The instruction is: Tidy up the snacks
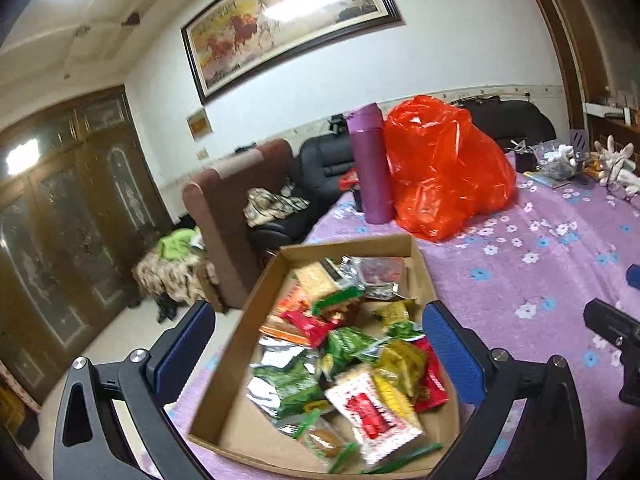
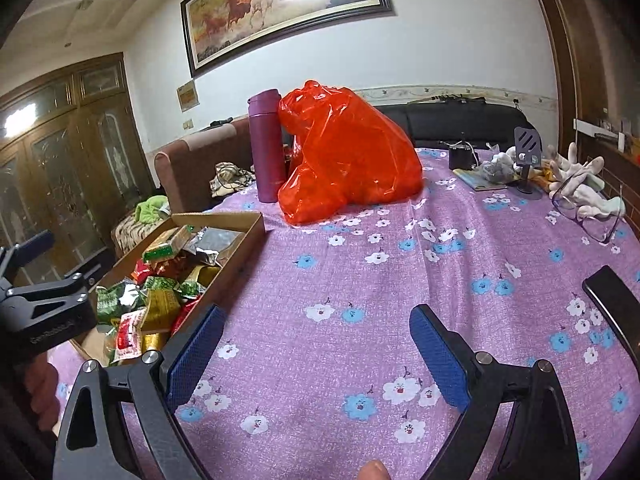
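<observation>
snacks [image 1: 344, 344] fill a shallow cardboard box [image 1: 224, 360] that sits directly between and just ahead of the left gripper's [image 1: 316, 344] wide-spread blue pads, which hold nothing; the box's near left wall lies just inside the left pad and its right wall passes under the right pad. the right gripper [image 2: 316, 344] also stands wide open and empty, with only the flowered purple cloth [image 2: 360, 264] between its jaws and the box off beyond its left pad. by my reading everything loose is already in the box, so the step in hand is either tidying the heap or leaving it alone. to do it well, pick one packet on top, such as the white and red one [image 1: 372, 408] nearest the left jaws, close on its sealed edge rather than its middle, and lift slowly so its neighbours do not spill over the low wall; the foil bags look slippery and may slide. past the box, straight ahead of the left jaws, a purple flask [image 1: 370, 164] stands upright touching a bulging orange plastic bag [image 1: 444, 168]. far to the right of the right jaws lie spectacles [image 2: 588, 216], pale gloves [image 2: 580, 184] and small clutter. beyond the table are a brown armchair [image 1: 236, 208], a black sofa [image 2: 460, 120], carved wooden doors [image 1: 60, 216] and a framed horse painting [image 1: 288, 20] on the white wall.
</observation>
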A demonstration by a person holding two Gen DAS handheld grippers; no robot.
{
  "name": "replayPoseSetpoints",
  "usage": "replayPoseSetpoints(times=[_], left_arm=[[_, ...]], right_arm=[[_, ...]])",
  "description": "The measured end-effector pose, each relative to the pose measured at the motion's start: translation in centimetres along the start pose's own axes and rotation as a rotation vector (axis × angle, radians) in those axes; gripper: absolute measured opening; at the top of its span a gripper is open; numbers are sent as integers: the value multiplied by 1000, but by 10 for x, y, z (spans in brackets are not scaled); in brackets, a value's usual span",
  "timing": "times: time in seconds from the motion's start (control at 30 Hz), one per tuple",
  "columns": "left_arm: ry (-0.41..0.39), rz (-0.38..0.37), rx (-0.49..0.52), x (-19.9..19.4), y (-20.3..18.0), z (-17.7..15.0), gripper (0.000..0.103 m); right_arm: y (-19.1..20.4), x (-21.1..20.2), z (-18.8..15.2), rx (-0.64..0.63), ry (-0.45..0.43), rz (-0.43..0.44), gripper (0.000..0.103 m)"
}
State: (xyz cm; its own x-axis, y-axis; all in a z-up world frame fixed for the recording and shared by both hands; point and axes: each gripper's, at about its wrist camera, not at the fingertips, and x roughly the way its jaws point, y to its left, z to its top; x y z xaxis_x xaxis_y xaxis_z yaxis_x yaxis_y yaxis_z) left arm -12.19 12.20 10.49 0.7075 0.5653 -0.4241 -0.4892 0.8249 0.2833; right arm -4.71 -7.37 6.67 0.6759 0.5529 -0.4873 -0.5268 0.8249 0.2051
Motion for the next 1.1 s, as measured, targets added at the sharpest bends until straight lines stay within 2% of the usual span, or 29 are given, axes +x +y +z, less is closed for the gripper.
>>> replayPoseSetpoints(times=[0.07, 0.2, 0.43, 0.97, 1.1], left_arm=[[27, -13, -5, 5, -1, 1, 103], [44, 31, -4, 11, 0, -1, 103], [76, 57, -40, 22, 15, -2, 103], [109, 87, -84, 32, 37, -5, 103], [102, 124, -97, 30, 42, -3, 103]], right_arm=[[2, 0, -1, -8, 1, 7, 97], [15, -1, -3, -69, -7, 3, 97], [42, -3, -10, -214, -17, 17, 97], [36, -1, -10, -188, -5, 19, 97], [36, -1, -10, -188, -5, 18, 97]])
